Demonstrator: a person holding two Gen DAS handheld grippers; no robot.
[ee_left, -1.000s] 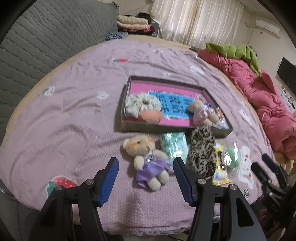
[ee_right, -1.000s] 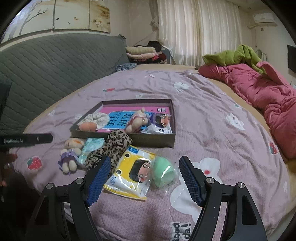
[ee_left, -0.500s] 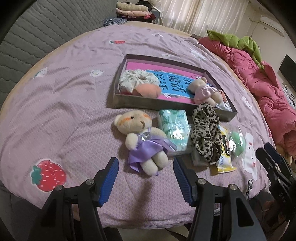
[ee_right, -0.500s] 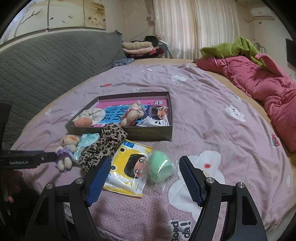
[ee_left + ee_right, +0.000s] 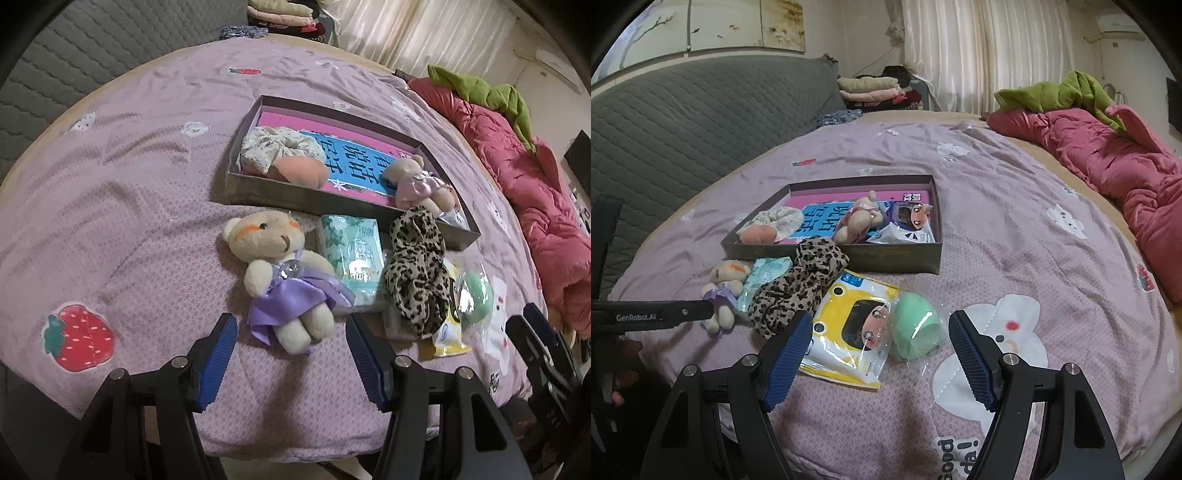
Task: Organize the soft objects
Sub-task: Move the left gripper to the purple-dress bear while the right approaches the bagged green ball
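A shallow dark box on the purple bedspread holds a floral scrunchie, a peach sponge, a pink-dressed bear and a cartoon packet. In front of it lie a bear in a purple dress, a green tissue pack, a leopard scrunchie, a yellow packet and a green sponge in clear wrap. My left gripper is open, its fingers flanking the bear's legs from just in front. My right gripper is open, just before the yellow packet and green sponge.
A pink quilt with a green blanket lies along the bed's right side. A grey padded headboard stands at the left, with folded clothes behind. The bed's front edge is just below both grippers.
My left gripper has moved forward and down toward the purple-dressed bear, which now sits between its fingers' line. My right gripper has edged slightly closer to the yellow packet and green sponge.
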